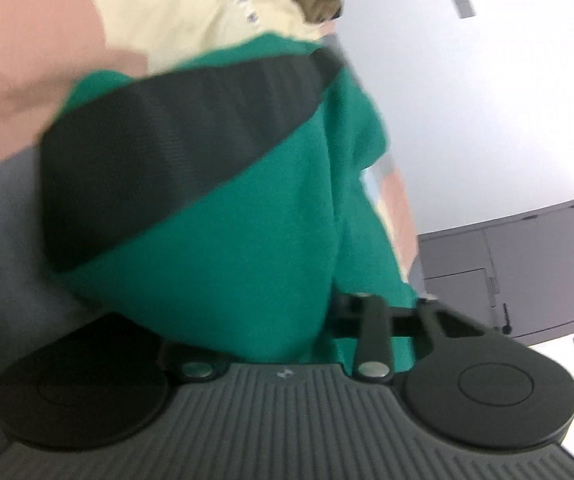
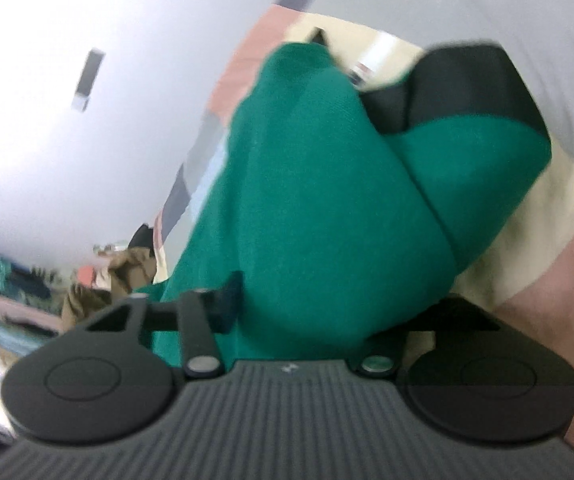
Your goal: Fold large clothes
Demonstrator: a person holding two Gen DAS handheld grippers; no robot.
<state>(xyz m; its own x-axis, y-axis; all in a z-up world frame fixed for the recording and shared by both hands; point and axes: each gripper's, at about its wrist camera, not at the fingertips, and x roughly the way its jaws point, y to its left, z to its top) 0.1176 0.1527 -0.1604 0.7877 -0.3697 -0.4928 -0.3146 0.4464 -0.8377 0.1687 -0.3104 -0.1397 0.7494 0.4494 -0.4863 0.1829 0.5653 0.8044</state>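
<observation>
Looks like the grab-and-lift stage of the fold: both grippers have a bunch of the same green sweater (image 1: 223, 240) with a dark ribbed band (image 1: 175, 136) along one edge, and it fills most of both wrist views, hanging close in front of the cameras over a bed with a pink, cream and grey colour-block cover (image 1: 19, 92). The left gripper (image 1: 287, 320) has its fingers drawn in narrow with green knit bunched between them, so I'd call that a grip; same story for the right gripper (image 2: 311, 312), fingers narrowed around a thick wad of the sweater (image 2: 327, 208). Next move probably needs both hands to spread apart so the fabric pulls flat before it's laid down, since it's all scrunched up. Watch the clutter: a brownish garment (image 2: 127, 272) sits at the far left in the right wrist view, and a dark grey cabinet (image 1: 527, 264) is off to the right.
</observation>
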